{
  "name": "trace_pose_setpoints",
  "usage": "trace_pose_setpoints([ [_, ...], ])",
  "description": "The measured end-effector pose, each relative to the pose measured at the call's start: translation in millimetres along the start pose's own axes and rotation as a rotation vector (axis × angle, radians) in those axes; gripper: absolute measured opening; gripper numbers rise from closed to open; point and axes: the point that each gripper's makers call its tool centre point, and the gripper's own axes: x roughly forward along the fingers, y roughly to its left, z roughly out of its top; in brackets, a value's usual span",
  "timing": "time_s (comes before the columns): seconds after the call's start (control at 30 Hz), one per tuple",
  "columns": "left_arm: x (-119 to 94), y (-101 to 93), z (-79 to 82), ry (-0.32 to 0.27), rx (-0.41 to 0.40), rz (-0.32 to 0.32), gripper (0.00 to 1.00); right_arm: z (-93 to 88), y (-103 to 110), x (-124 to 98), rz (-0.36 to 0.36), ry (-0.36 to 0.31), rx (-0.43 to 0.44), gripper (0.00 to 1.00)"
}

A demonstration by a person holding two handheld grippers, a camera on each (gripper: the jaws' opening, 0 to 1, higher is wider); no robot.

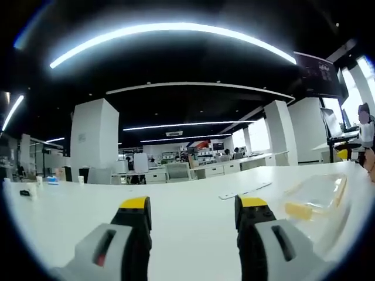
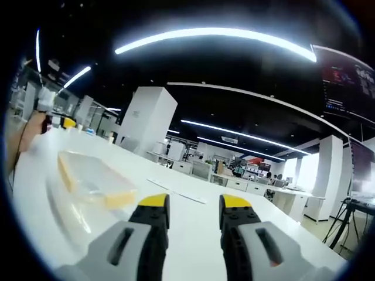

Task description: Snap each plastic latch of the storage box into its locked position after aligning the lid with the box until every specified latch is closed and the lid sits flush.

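You are holding the left gripper (image 1: 193,213) and right gripper (image 2: 193,213) released and empty above the white worktop (image 1: 187,202). The storage box (image 1: 316,196) is lying ahead and right of the left gripper, ahead and left of the right gripper. Judged light, stiff and slippery clear plastic; press at its yellow latches (image 2: 120,199). Its far edges are blurring, leaving latch positions uncertain.

L claw (image 1: 193,212): jaws apart, nothing between, level just above tabletop (image 1: 187,231). R claw (image 2: 193,209): jaws apart w/ narrower gap, also empty, low over tabletop. Person's hand (image 2: 26,140) at far left edge of right gripper view.
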Motion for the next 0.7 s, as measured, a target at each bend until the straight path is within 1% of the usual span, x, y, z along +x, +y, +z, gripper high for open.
trace_pose_setpoints([
  [0.1, 0.3, -1.7, -2.1, 0.012, 0.015, 0.002, 0.58, -0.5, -1.0, -0.7, -0.002, -0.001, 0.007, 0.33],
  [0.2, -0.3, -2.9, -1.4, 0.008, 0.028, 0.005, 0.58, -0.4, -0.8, -0.9, 0.0, -0.005, 0.011, 0.33],
  [0.3, -0.2, -2.1, -1.8, 0.009, 0.034, 0.01, 0.58, -0.8, -0.4, -1.0, 0.002, -0.004, 0.011, 0.33],
  [0.33, 0.5, 0.1, -5.2, 0.023, 0.031, 0.017, 0.58, -1.1, 0.0, -1.0, 0.005, -0.004, 0.007, 0.33],
  [0.43, 1.2, 2.9, -8.5, 0.035, 0.034, 0.029, 0.58, 0.3, 0.6, -1.8, 0.009, -0.012, 0.007, 0.33],
  [0.7, 2.0, 2.3, -9.4, 0.04, 0.055, 0.034, 0.58, -1.4, 0.5, -0.8, 0.013, -0.005, 0.011, 0.32],
])
